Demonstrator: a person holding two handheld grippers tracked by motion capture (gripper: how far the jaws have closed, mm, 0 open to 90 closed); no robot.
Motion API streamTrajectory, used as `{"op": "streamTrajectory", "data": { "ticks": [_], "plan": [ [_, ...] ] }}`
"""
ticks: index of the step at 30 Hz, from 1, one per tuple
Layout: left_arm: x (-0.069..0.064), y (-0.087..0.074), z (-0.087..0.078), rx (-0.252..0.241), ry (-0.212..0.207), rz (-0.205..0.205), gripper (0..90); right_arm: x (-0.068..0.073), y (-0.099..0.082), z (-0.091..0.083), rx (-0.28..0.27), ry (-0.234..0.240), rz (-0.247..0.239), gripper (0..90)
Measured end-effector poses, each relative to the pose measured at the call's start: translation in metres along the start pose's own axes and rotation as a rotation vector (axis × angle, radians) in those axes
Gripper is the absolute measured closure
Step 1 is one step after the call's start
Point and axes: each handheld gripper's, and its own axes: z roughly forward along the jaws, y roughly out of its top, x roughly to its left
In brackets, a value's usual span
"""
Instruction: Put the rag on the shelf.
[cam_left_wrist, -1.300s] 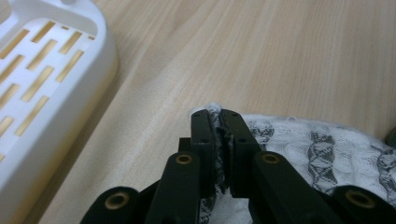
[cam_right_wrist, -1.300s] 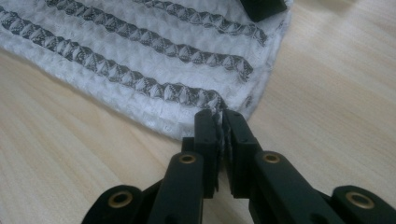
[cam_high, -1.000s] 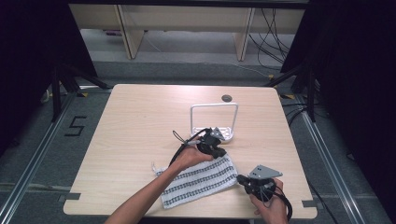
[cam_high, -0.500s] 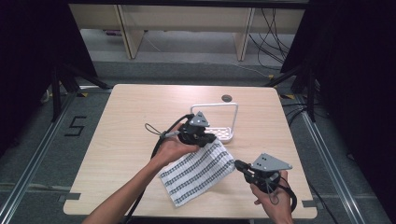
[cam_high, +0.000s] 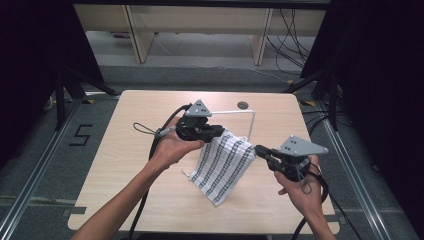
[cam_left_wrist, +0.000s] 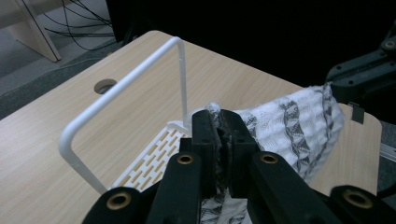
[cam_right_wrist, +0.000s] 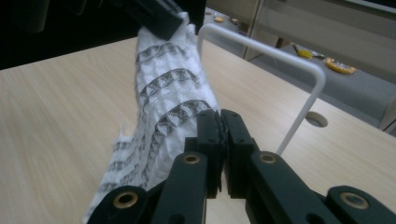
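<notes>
Table (cam_high: 125, 165): light wood, white wire rack (cam_high: 250, 120) at the far middle
Towel (cam_high: 222, 162): striped, now off the table, stretched between both grippers in front of the rack; a second ago it lay flat
Left gripper (cam_high: 220, 131): jaws clamped on the towel's upper corner, higher than before
Right gripper (cam_high: 259, 149): jaws pinched on the opposite corner, also raised
Lower corner: hangs free

Black two-jaw grippers (cam_high: 220, 131) with brass screws (grey triangular top plates), trailing black cables.
</notes>
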Motion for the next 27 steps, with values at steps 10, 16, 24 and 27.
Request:
{"op": "streamTrajectory", "data": {
  "ticks": [10, 16, 24, 27],
  "plan": [
    [0.012, 0.02, -0.007, -0.059, 0.047, -0.09, 84.5, -0.027, 0.042, 0.009, 0.01, -0.034, -0.005, 88.0],
    [0.023, 0.035, -0.012, -0.076, 0.078, -0.117, 84.4, -0.04, 0.065, 0.02, 0.018, -0.049, -0.002, 88.0],
    [0.034, 0.051, -0.014, -0.093, 0.112, -0.126, 84.3, -0.056, 0.089, 0.031, 0.002, -0.064, 0.009, 88.0],
    [0.041, 0.057, -0.01, -0.112, 0.119, -0.151, 84.3, -0.063, 0.097, 0.037, 0.0, -0.083, 0.005, 88.0]
  ]
}}
